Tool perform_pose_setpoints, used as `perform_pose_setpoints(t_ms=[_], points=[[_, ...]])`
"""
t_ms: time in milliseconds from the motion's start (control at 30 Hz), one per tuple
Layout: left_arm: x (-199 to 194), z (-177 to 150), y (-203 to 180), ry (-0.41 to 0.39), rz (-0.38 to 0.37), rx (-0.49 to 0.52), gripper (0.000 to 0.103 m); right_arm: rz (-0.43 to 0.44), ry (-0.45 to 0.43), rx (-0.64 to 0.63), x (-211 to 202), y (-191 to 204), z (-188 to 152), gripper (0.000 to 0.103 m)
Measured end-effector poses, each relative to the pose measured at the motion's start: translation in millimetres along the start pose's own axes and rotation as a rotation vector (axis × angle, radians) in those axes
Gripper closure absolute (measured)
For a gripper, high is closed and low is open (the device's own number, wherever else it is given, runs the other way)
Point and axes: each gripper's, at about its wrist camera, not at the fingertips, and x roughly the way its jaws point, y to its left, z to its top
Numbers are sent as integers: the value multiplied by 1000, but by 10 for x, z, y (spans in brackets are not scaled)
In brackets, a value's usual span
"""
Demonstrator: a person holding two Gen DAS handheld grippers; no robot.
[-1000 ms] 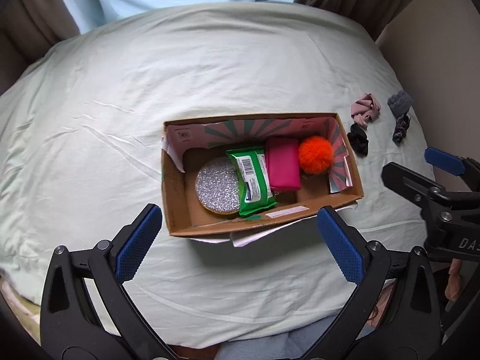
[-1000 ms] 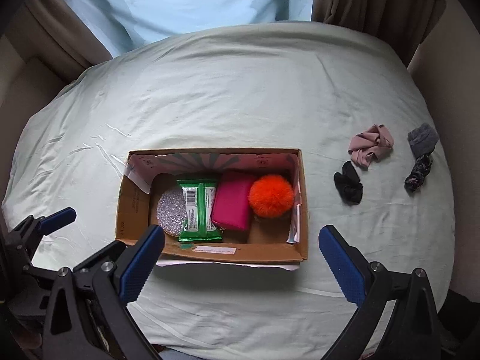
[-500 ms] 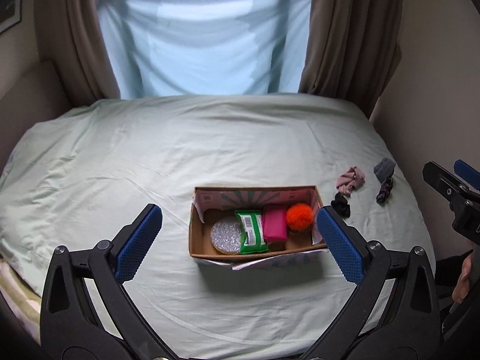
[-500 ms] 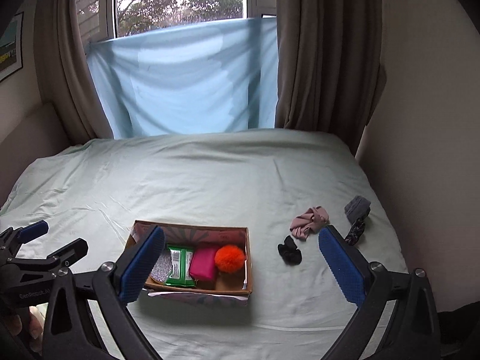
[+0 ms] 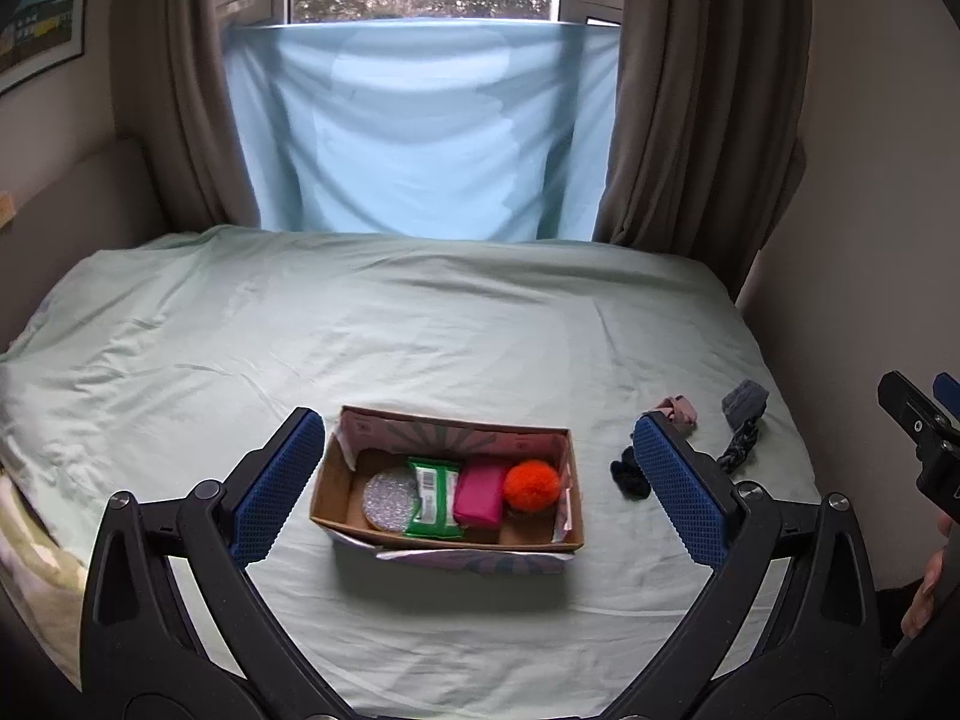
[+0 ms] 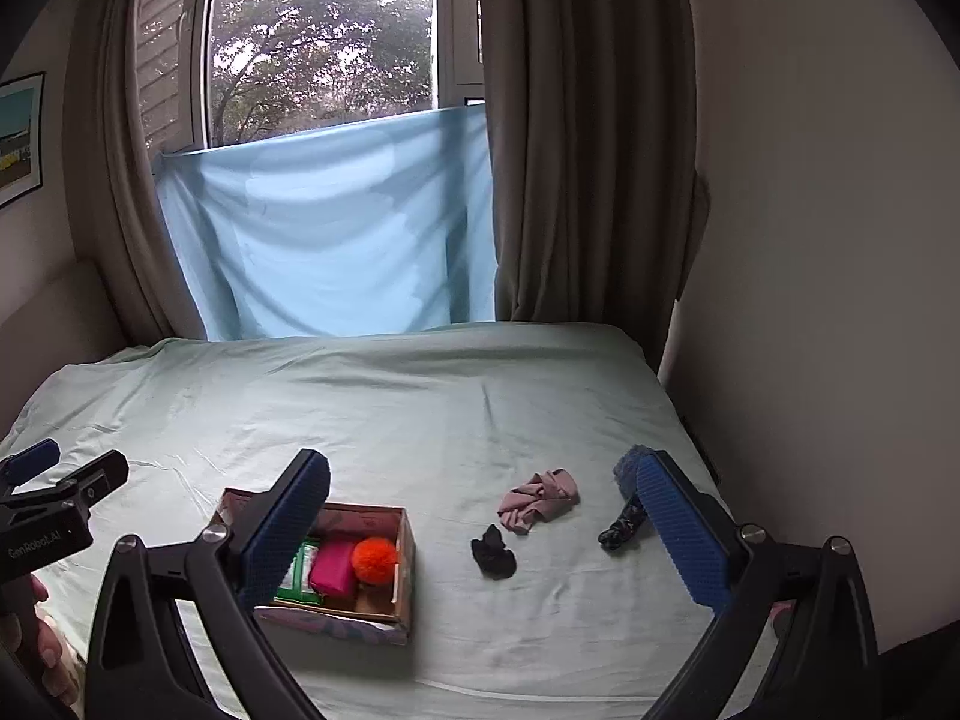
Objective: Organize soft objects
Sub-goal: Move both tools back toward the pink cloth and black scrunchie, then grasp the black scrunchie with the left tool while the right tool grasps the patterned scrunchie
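A cardboard box [image 5: 336, 483] [image 6: 403, 576] lies on the bed. It holds a silver disc [image 5: 390, 495], a green packet [image 5: 433, 498], a pink pouch [image 5: 479, 492] [image 6: 333, 567] and an orange pompom [image 5: 531, 483] [image 6: 375, 559]. To its right on the sheet lie a pink scrunchie [image 6: 540, 499], a black scrunchie [image 6: 493, 552] [image 5: 627, 477], a grey scrunchie [image 5: 744, 399] and a dark patterned one [image 6: 621, 529] [image 5: 739, 449]. My left gripper [image 5: 480, 483] is open, well back from the box. My right gripper [image 6: 483, 531] is open and empty, back from the scrunchies.
The pale green bed [image 5: 420, 324] fills the room's middle. A blue cloth [image 6: 324, 228] hangs over the window between brown curtains [image 6: 588, 132]. A wall [image 6: 840, 300] runs close along the bed's right side. A hand [image 6: 45, 636] shows at the left edge.
Both grippers have pulled back and tilted up from a close top-down look at the box. The box and scrunchies now look smaller, and the window and curtains have come into view.
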Motion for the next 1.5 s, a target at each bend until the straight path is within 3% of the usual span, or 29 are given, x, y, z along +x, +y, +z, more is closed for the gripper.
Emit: perform_pose_setpoints(t_ms=[333,700,933,1100,1500], points=[[660,-242,-1179,41,-7,23,0,-28,102,0,630,-1078,-180,1],[2221,-1041,-2245,132,-27,136,1,-60,231,45,2213,-1912,-830,1],[3213,-1567,-2430,202,15,156,6,-71,274,79,3182,-2141,-1330,1],[3706,-1841,-2444,245,38,165,7,-75,301,106,3637,-2219,-1600,1],[4158,-2154,-2531,285,32,159,15,-85,338,149,4100,-2316,-1964,2]])
